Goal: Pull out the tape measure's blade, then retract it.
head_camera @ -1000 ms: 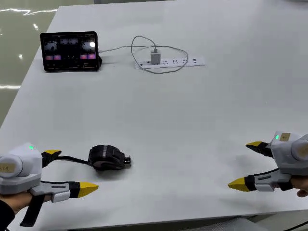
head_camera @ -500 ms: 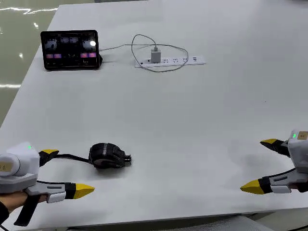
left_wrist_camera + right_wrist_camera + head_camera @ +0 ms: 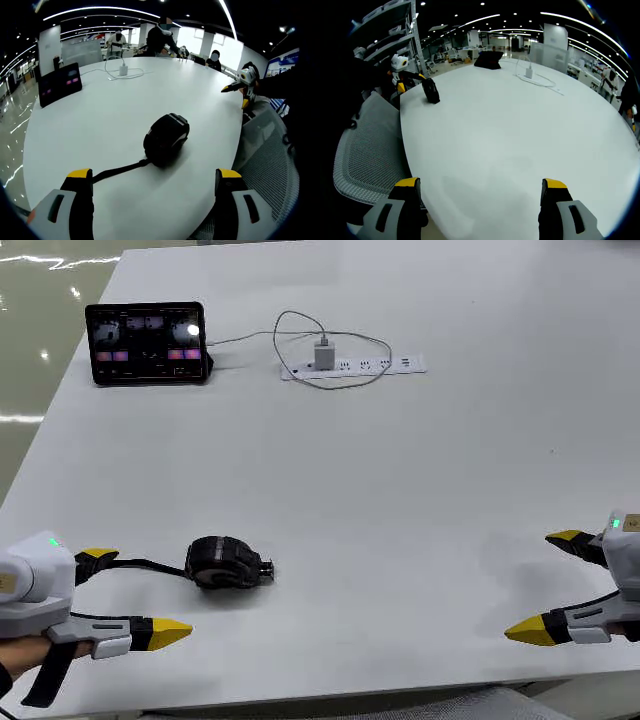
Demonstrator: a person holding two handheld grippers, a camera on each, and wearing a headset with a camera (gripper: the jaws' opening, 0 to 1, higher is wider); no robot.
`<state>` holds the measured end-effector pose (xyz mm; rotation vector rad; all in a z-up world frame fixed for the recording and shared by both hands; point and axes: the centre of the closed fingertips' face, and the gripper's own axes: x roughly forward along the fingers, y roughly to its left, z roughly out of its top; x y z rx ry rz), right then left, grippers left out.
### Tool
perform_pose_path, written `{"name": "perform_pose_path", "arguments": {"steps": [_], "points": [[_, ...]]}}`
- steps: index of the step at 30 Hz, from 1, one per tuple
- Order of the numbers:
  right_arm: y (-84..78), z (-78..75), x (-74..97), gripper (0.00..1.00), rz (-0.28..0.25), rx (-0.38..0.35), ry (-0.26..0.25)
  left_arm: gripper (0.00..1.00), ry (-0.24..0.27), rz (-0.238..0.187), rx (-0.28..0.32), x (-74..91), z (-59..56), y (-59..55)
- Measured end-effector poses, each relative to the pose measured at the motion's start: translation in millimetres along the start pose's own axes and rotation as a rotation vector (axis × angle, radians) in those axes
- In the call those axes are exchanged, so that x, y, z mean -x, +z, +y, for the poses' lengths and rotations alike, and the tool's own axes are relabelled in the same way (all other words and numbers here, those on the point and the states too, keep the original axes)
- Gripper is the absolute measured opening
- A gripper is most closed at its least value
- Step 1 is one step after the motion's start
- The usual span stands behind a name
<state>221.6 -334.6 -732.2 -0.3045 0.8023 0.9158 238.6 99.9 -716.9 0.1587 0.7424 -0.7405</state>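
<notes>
Lying on the counter (image 3: 400,490), tape measure (image 3: 225,563) seemed closed, left hand-held gripper (image 3: 140,592) was spread just beside it, right hand-held gripper (image 3: 535,586) was spread well apart from it.

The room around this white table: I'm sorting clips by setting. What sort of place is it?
Likely a big open-plan office or lab: long ceiling light strips, metal shelving, and a large white table carrying a tablet and power strip.

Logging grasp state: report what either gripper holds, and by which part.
Nothing. Left gripper and right gripper are open; the tape measure lies free on the table.
</notes>
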Motion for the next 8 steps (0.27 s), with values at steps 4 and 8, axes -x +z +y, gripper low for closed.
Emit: {"name": "perform_pose_path", "arguments": {"steps": [4,8], "points": [[-0.3,-0.5,0.6,0.99,0.0,0.0,0.0,0.99,0.002,-0.004,0.003,1.1,0.9,0.8],[-1.0,-0.2,0.9,0.99,0.002,0.001,-0.001,0.99,0.004,-0.006,0.001,1.5,1.9,1.4]]}}
